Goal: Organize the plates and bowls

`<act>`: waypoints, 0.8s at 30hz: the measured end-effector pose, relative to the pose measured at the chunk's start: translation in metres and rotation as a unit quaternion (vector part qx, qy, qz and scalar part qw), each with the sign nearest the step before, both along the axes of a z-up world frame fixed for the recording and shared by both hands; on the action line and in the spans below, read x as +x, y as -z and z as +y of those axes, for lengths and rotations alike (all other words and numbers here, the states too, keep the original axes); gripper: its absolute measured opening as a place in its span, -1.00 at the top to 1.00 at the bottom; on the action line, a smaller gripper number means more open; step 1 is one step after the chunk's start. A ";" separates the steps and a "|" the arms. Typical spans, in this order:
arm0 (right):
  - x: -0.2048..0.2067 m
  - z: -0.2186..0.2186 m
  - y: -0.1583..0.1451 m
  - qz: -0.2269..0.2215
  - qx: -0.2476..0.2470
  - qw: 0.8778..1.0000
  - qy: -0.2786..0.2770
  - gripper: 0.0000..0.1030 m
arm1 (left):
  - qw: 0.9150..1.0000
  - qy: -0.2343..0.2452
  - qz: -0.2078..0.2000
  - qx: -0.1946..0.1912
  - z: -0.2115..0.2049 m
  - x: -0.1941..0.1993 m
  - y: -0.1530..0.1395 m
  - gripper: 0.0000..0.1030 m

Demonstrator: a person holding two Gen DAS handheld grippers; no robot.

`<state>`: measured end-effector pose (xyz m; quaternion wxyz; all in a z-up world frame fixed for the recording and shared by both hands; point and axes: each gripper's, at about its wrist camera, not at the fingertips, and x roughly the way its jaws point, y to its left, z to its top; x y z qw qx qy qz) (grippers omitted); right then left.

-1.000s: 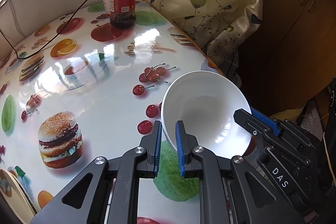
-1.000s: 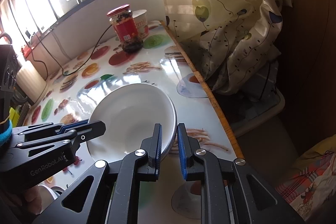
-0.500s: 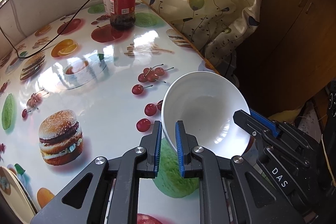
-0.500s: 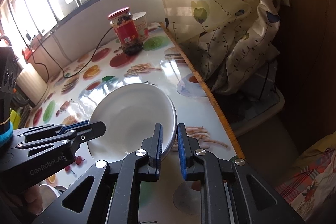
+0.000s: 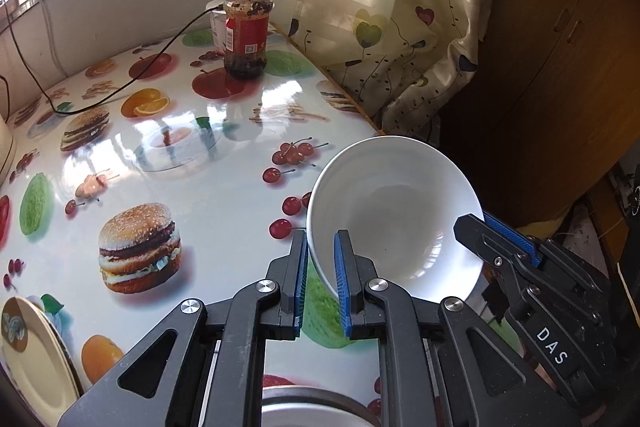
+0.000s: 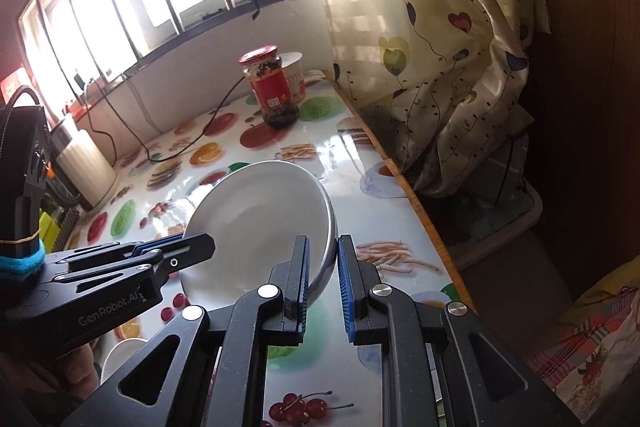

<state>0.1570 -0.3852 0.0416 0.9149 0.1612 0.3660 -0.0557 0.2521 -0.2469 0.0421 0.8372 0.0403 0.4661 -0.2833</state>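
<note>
Above the fruit-printed worktop (image 5: 224, 163), near its right edge, a white bowl (image 5: 394, 219) hangs tilted between the two tools: the left claw (image 5: 321, 273) is clenched on the near-left part of its rim, and the right claw (image 6: 323, 277) is clenched on the opposite rim. Compared with a second ago, the window and more of the back wall fill the top of both views, the bowl keeps its place between the pads, and the jar (image 5: 246, 31) sits lower in frame, so the pair has likely lifted the bowl clear for carrying to a stack. Only the left view shows a patterned plate (image 5: 28, 359) at the near-left edge and a grey rim (image 5: 312, 407) directly below. Only the right view shows a white appliance (image 6: 86, 163) by the wall and the person's fingers (image 6: 76, 367) on the left tool.
</note>
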 end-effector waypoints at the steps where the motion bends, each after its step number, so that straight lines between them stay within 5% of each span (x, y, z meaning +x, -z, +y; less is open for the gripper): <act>1: -0.003 0.003 -0.003 -0.003 -0.001 1.000 -0.001 0.72 | 1.000 -0.001 -0.003 -0.001 0.002 -0.002 -0.002 0.73; 24: -0.067 0.059 -0.045 -0.049 -0.009 0.999 -0.019 0.71 | 0.998 -0.021 -0.034 -0.044 0.065 -0.060 -0.033 0.73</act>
